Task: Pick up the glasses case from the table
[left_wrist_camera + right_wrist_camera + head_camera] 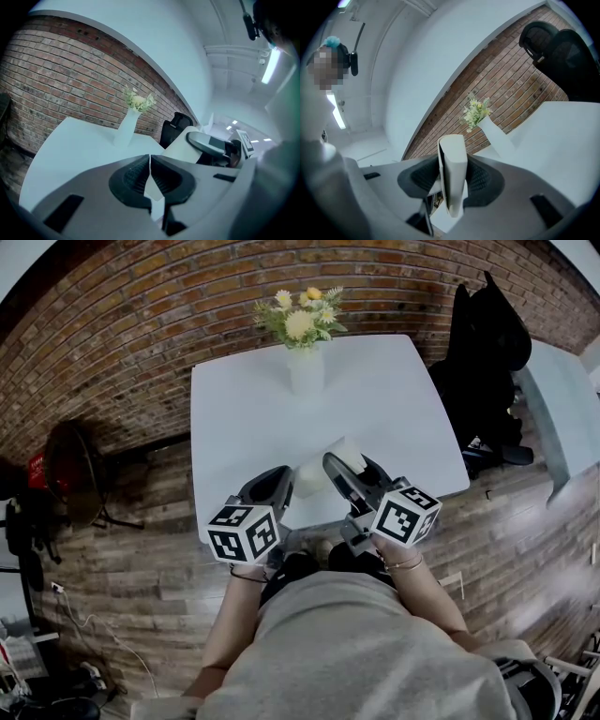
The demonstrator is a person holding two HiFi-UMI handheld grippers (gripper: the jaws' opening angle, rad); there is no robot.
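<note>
Nearest me, my right gripper [452, 180] pinches the white glasses case [453, 159] on edge, above the near edge of the counter [375, 399]. My left gripper [150, 176] is pressed together, empty. I judge its smooth faces could slip from that pinch, dropping it floorward.

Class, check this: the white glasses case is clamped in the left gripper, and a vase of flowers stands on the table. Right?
No. The glasses case is clamped in the right gripper, not the left, as the right gripper view shows. The vase of flowers does stand on the table.
</note>
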